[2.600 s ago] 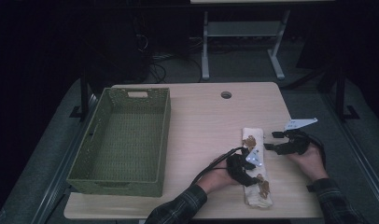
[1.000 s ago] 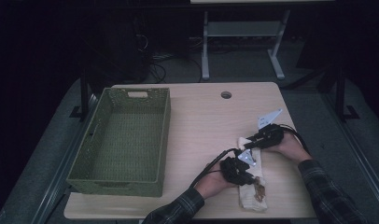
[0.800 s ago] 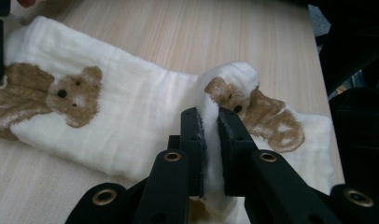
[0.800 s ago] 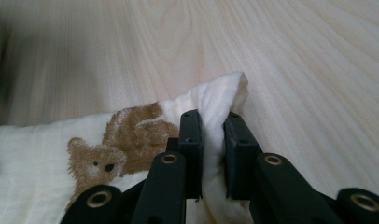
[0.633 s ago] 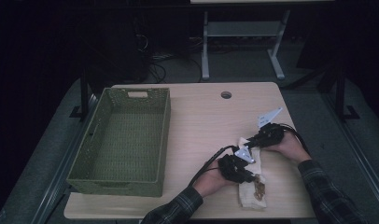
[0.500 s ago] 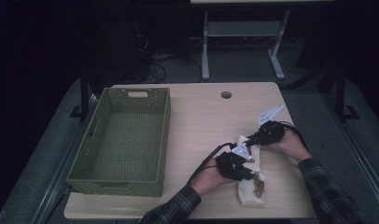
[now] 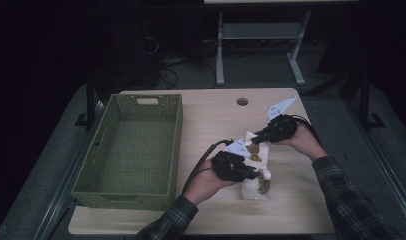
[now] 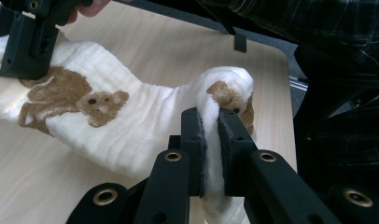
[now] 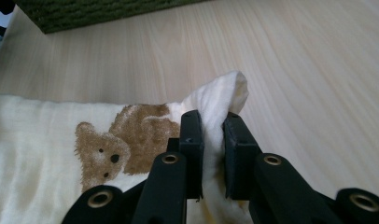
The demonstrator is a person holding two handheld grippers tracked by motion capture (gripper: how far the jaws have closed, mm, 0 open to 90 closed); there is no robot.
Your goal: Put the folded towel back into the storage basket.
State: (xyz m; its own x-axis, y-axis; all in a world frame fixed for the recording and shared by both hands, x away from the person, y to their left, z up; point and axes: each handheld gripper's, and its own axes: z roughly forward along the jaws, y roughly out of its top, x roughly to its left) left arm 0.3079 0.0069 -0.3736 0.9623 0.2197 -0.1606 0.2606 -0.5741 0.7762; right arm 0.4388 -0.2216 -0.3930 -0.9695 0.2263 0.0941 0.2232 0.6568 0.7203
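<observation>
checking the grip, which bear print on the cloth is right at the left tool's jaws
The bear print on the raised fold of the cloth, pinched by the left tool. The other bear print lies flat, farther off, near the right tool.

Dim room, pale wooden table, grey floor, metal-legged stand behind, perhaps cables

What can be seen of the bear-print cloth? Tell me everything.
The cloth is cream, soft and crinkled like muslin, printed with brown bears. It lies folded into a long strip on the right part of the wooden table, right of the green basket. The left hand-held gripper pinches one raised end and the right hand-held gripper pinches the other, jaws shut on fabric.
</observation>
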